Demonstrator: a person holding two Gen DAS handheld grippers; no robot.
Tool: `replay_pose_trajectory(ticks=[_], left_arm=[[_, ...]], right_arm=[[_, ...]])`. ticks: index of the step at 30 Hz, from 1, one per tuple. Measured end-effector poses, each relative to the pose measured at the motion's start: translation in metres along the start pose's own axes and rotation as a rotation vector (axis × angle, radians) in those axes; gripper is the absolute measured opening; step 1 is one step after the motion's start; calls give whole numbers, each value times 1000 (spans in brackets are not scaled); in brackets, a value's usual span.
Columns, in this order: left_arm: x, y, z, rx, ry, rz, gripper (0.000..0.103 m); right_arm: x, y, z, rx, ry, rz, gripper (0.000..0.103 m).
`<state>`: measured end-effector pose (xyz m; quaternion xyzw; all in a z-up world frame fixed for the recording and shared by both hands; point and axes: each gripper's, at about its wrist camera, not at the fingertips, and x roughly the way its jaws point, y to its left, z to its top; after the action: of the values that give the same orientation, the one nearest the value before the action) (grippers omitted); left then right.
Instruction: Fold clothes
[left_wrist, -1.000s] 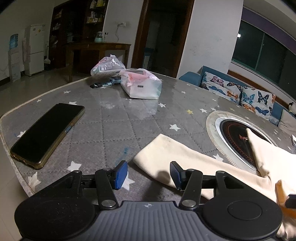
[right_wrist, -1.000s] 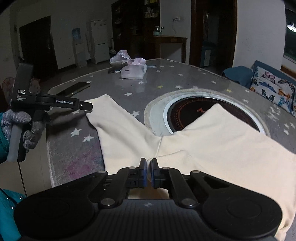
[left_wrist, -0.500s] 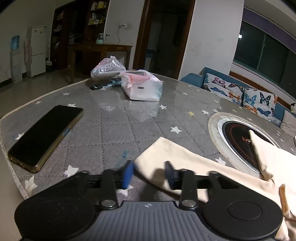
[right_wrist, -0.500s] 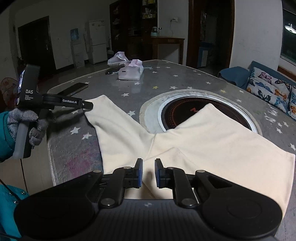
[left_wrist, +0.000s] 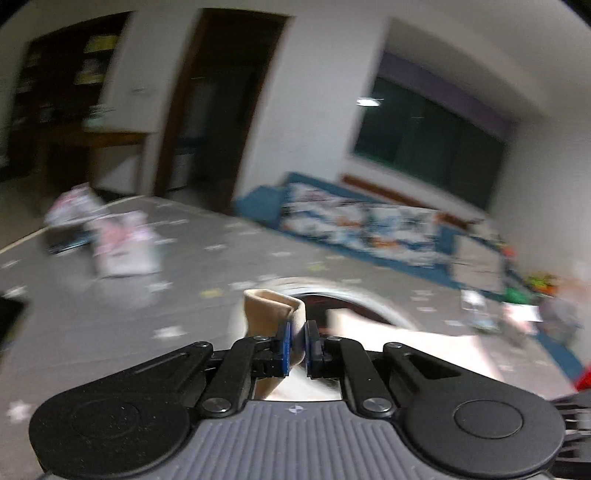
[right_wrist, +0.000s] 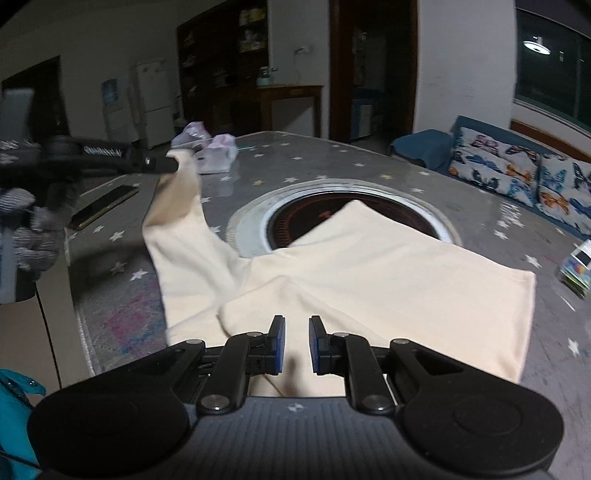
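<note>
Cream garment (right_wrist: 369, 266), one leg lifted.

Room, night interior. White walls (right_wrist: 461, 55); dark wood doorway (right_wrist: 373, 66) at 12 o'clock. Dark shelving unit (right_wrist: 221, 62) at 11 o'clock, wooden side table (right_wrist: 291, 96) before it. White refrigerator (right_wrist: 153, 99) and water dispenser (right_wrist: 110, 107) at 10 o'clock. Dark window (right_wrist: 554, 62) at 2 o'clock, ceiling lamp (right_wrist: 535, 45) reflected in it. Blue sofa (right_wrist: 424, 146) with butterfly-print cushions (right_wrist: 517, 170) at 3 o'clock.
</note>
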<state>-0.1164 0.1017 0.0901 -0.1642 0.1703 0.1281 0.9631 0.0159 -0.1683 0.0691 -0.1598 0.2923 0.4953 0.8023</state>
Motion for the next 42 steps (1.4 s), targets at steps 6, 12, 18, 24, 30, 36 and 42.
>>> replay_pose_trajectory(ticks=[6, 12, 18, 24, 30, 36, 42], left_arm=[[8, -75, -7, 109, 30, -224, 8], [25, -135, -37, 184, 113, -377, 8], [37, -154, -67, 237, 212, -435, 10], [29, -145, -76, 270, 251, -454, 27], [28, -97, -65, 246, 227, -314, 29], [17, -47, -65, 233, 243, -177, 32], [-3, -19, -73, 255, 272, -154, 45]], right_arm=[[-22, -25, -18, 70, -18, -63, 13], [-40, -48, -39, 147, -12, -128, 13], [-50, -64, -54, 213, -5, -183, 14], [-56, -73, -56, 250, -14, -202, 15], [-52, -73, -48, 273, -36, -164, 24], [-27, -71, -47, 293, 9, -138, 25], [-13, -73, -50, 329, 39, -115, 25]])
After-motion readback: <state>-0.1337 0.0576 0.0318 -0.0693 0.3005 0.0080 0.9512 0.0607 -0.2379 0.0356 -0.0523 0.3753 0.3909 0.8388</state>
